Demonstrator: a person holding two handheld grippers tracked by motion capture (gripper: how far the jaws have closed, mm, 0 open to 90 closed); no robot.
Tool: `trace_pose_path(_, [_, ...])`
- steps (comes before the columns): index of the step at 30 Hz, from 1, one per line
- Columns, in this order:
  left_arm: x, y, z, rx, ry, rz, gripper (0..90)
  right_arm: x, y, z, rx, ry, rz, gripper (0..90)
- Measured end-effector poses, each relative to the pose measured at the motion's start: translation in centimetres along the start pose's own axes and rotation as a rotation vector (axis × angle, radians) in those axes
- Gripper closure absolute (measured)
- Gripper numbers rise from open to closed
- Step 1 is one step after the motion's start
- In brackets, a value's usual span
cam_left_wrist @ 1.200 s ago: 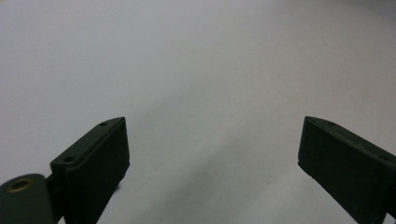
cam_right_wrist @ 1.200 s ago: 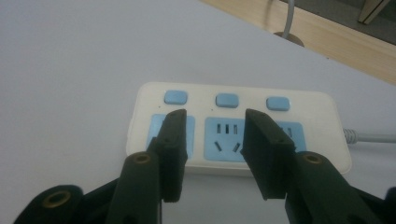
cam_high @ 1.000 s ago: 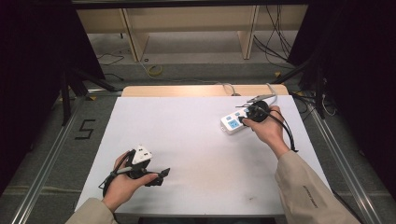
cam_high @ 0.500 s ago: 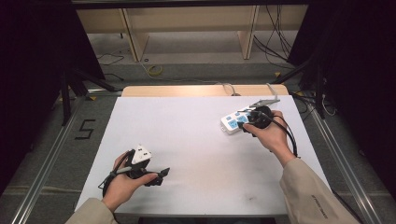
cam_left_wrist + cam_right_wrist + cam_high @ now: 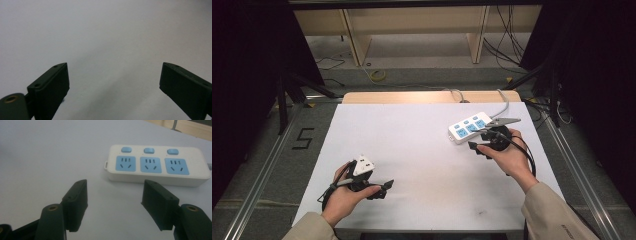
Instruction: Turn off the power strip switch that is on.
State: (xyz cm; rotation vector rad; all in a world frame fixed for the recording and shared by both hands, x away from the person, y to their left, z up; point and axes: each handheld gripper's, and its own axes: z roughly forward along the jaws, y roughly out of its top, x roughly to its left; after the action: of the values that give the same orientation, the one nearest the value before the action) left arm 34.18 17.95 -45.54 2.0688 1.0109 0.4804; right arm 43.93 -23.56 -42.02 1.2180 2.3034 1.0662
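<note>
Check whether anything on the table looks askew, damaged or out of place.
Nothing stands out. The white power strip lies flat on the table, set at a slant to its edges, with its three blue sockets empty and its casing intact. The right gripper is open just short of it; the left gripper is open over bare table.

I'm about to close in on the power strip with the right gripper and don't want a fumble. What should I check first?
1. Right gripper jaws open: ok.
2. Nothing held between them: ok.
3. Power strip lying flat, sockets up, on the table: ok.
4. Jaws touching the strip: not ok, a gap remains.
5. Left gripper open, over bare table, away from the strip: ok.
6. Strip's cable free to follow: cannot tell, it runs off the far edge.
</note>
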Motion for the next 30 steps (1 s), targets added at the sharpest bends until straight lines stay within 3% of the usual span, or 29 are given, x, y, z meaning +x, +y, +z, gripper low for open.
trace_pose_path(7, [0.0, 0.0, 0.0, 0.001, 0.001, -0.001, 8.4, 1.0, -2.2, -1.2, -0.014, 0.045, 0.000, 34.8])
trace_pose_path(15, [0.0, 0.0, -0.1, -0.001, 0.002, -0.001, 8.4, 2.1, -4.6, -2.6, -0.073, 0.071, -0.002, 34.2])
trace_pose_path(21, [-0.1, 0.0, -0.1, 0.002, 0.000, 0.001, 8.5, 2.9, -6.5, -3.4, -0.101, 0.072, -0.007, 34.2])
trace_pose_path(30, [-0.2, 0.0, -0.1, 0.001, -0.004, -0.001, 8.6, 3.1, -7.2, -4.5, -0.130, 0.069, -0.011, 33.2])
